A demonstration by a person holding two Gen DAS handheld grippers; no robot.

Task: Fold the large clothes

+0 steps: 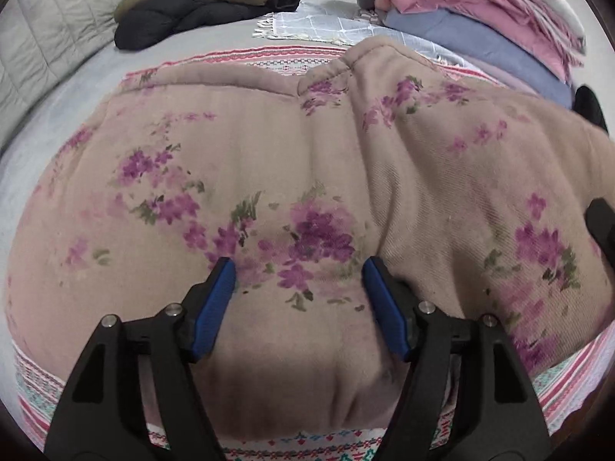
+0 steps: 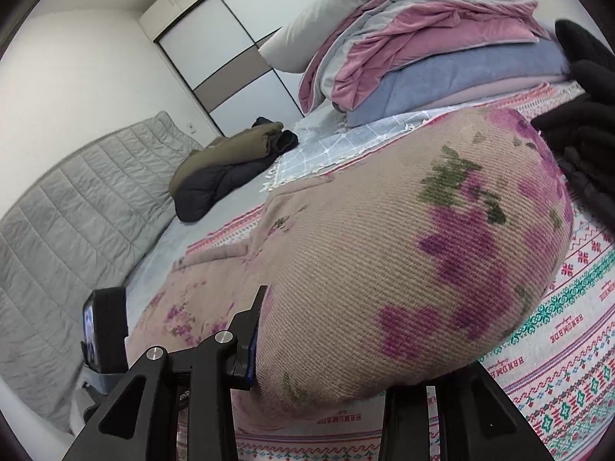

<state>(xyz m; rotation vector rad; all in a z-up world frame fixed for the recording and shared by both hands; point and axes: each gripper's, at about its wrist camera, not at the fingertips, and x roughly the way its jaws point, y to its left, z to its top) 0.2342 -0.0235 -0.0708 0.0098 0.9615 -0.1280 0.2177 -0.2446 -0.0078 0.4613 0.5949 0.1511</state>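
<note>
A large beige padded garment with purple flowers (image 1: 292, 176) lies spread on a patterned pink and white blanket (image 1: 34, 384) on the bed. My left gripper (image 1: 300, 269) is open, its blue pads just above the cloth near the front edge, holding nothing. My right gripper (image 2: 326, 330) is shut on a thick fold of the same garment (image 2: 403, 238) and holds it lifted off the blanket; the cloth bulges over the fingers and hides the right one. The lifted part shows at the right of the left wrist view (image 1: 480, 161).
A folded olive and black jacket (image 1: 192, 7) lies at the far side of the bed. A stack of pink, grey and blue bedding (image 2: 423, 50) stands at the far right. A black garment (image 2: 584, 107) lies at the right edge. A quilted grey headboard (image 2: 77, 199) is at left.
</note>
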